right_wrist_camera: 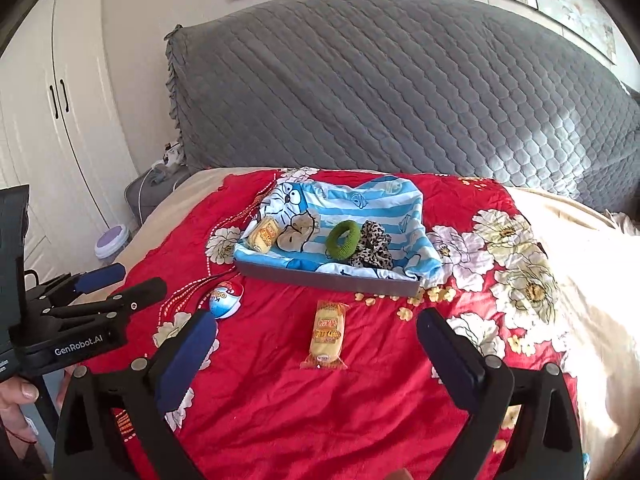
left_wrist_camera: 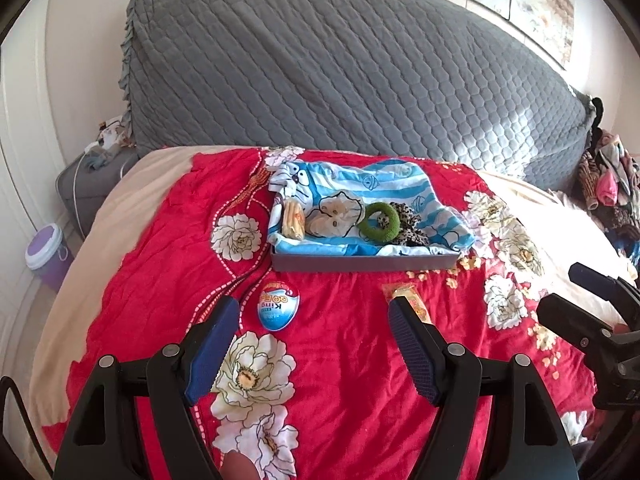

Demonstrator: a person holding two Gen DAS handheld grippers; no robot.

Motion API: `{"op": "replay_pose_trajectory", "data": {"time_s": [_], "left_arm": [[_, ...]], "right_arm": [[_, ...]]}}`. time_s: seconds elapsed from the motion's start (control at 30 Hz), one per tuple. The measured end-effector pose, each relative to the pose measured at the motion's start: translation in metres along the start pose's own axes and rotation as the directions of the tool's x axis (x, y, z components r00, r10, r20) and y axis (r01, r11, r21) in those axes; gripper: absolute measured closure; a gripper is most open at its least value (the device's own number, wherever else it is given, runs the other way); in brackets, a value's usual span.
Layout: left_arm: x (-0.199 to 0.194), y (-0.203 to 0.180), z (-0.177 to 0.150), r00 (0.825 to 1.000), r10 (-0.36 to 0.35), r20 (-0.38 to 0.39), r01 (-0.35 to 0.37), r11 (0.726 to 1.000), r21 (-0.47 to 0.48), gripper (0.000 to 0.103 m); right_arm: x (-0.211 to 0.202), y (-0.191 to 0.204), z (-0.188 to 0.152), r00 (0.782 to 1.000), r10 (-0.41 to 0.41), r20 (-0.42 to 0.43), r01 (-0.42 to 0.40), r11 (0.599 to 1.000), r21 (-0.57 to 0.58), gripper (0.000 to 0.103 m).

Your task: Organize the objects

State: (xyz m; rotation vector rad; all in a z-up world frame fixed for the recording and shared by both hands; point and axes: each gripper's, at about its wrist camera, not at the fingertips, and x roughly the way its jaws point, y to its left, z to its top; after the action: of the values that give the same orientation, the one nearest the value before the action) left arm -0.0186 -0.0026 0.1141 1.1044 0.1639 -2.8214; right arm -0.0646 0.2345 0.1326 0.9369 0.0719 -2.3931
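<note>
At the bottom of the left wrist view the left gripper (left_wrist_camera: pixel 314 312) is spread wide, its blue pads apart and holding nothing, hovering over the red floral bedspread (left_wrist_camera: pixel 352 360). Between its fingers, nearer the left one, lies a blue egg-shaped packet (left_wrist_camera: pixel 279 306) flat on the bedspread. The tip of the gripper's right finger partly hides a yellow wrapped snack (left_wrist_camera: pixel 408 294) lying at centre right of that frame.

In the right wrist view the right gripper (right_wrist_camera: pixel 316 330) also stands spread and empty at the bottom of the frame. The same wrapped snack (right_wrist_camera: pixel 326 334) lies lengthwise in the gap between its fingers, touching neither. The egg-shaped packet (right_wrist_camera: pixel 225 299) sits just above its left fingertip, and the left gripper enters from the left edge.

Further up, in the middle of both frames, a shallow grey tray (right_wrist_camera: pixel 320 278) rests on the bedspread, lined with a blue striped cartoon cloth (right_wrist_camera: pixel 372 204). From left to right it holds a second yellow snack (right_wrist_camera: pixel 264 234), a beige flower-shaped item (right_wrist_camera: pixel 298 232), a green hair ring (right_wrist_camera: pixel 343 240) and a leopard-print scrunchie (right_wrist_camera: pixel 372 250) touching the ring.

Behind the bed a grey quilted headboard cover (right_wrist_camera: pixel 400 92) fills the upper part of the frame. A purple lidded bin (left_wrist_camera: pixel 46 254) stands on the floor at the left edge, and white wardrobe doors (right_wrist_camera: pixel 52 128) occupy the upper left.
</note>
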Motion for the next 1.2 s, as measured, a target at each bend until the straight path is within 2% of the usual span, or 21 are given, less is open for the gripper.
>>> {"op": "replay_pose_trajectory", "data": {"time_s": [0.27, 0.57, 0.77, 1.2], "left_arm": [[-0.016, 0.002, -0.01, 1.0, 0.013, 0.005, -0.013, 1.0, 0.017, 0.025], [-0.005, 0.005, -0.027, 0.999, 0.035, -0.026, -0.034, 0.998, 0.045, 0.025], [0.016, 0.009, -0.037, 0.998, 0.042, -0.05, -0.039, 0.998, 0.057, 0.025], [0.087, 0.026, -0.037, 0.993, 0.034, -0.114, -0.029, 0.999, 0.044, 0.025]], "right_arm": [[-0.009, 0.01, -0.01, 1.0, -0.018, -0.016, 0.017, 1.0, -0.015, 0.002], [0.0, 0.024, -0.022, 0.998, -0.049, -0.049, 0.046, 0.997, -0.06, 0.002], [0.019, 0.021, -0.027, 0.996, -0.053, -0.075, 0.05, 0.998, -0.042, 0.002], [0.09, 0.004, -0.038, 0.979, -0.095, -0.18, 0.095, 0.995, -0.01, 0.002]]}}
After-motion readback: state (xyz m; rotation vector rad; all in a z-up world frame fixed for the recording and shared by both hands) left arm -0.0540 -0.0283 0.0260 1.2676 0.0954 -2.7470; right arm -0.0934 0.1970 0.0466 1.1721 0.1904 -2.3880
